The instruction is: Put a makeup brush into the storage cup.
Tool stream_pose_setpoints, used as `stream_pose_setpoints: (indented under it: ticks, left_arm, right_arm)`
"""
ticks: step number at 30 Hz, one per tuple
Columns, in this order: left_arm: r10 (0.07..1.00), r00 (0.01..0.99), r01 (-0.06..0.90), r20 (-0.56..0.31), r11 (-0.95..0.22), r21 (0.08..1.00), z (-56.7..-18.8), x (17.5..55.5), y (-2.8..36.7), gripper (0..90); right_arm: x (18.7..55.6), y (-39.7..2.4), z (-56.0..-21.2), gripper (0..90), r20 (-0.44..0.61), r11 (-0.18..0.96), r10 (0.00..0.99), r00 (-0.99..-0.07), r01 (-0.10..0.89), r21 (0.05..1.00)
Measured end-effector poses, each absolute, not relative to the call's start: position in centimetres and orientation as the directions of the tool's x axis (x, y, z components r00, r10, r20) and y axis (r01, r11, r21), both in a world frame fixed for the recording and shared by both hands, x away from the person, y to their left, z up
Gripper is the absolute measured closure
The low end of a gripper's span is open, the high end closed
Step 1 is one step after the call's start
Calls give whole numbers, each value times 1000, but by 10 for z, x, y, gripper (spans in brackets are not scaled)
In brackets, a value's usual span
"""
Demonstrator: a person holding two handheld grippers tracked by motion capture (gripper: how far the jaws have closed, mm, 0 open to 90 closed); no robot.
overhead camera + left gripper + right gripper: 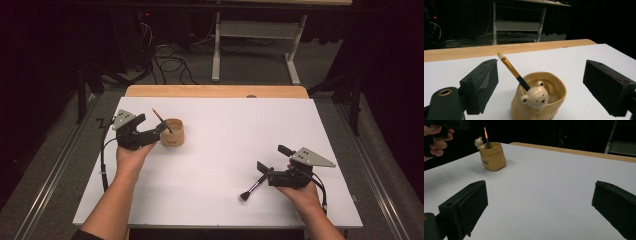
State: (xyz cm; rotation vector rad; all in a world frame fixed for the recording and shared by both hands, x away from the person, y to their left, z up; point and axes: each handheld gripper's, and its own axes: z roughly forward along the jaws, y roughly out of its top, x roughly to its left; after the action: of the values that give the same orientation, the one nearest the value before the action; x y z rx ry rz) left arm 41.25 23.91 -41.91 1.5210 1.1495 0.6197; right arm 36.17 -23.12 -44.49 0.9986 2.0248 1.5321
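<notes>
A tan sack-shaped cup with a small bear head on its rim stands at the left of the white table. In it a thin brush with a gold ferrule leans up and to the left. My left gripper sits just left of the cup. In the left gripper view its jaws stand wide on either side of the cup and brush, touching neither. My right gripper is open at the right front, with nothing between its jaws. A dark-handled makeup brush lies on the table beside its lower jaw.
The white table top ends in a wooden strip at the far edge. Beyond it stand a metal-legged bench and loose cables on the floor. The right gripper view has the cup far off at its upper left.
</notes>
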Motion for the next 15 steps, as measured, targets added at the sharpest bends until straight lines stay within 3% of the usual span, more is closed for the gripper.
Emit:
stream_pose_setpoints:
  ticks: [15]
  left_arm:
    - [899,403,334,-169,28,942,-418,388,243,86]
  right_arm:
    - [361,-232,-444,10,91,139,746,-660,289,947]
